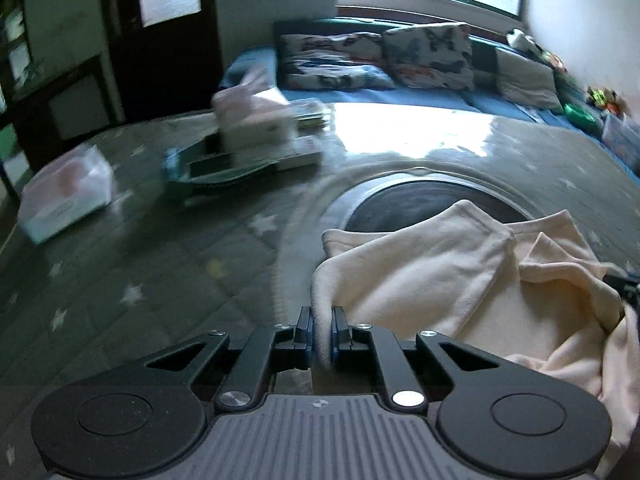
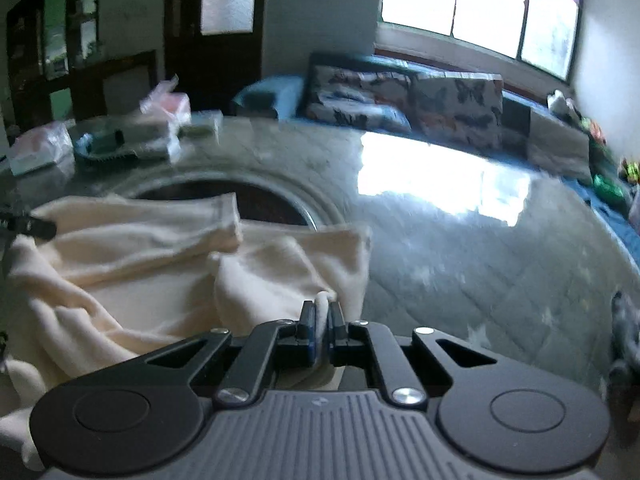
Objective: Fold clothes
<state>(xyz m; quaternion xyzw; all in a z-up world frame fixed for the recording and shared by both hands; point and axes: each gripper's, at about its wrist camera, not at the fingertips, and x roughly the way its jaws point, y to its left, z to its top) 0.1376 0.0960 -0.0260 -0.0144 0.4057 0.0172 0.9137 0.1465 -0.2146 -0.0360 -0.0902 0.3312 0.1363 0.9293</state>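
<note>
A glass-topped worktop (image 1: 420, 132) under a bright window carries a cream garment (image 1: 420, 276), held at two edges.
The left gripper (image 1: 322, 320) and right gripper (image 2: 321, 318) each have jaws clenched on a thin bunch of fabric near the worktop's near edge; the rest lies rumpled over the dark round inset (image 1: 404, 200). Such shallow pinches could slip on the soft fleece, and uneven pulling could skew the fold or drag it toward the clutter of boxes (image 1: 248, 136) at the far left corner.
</note>
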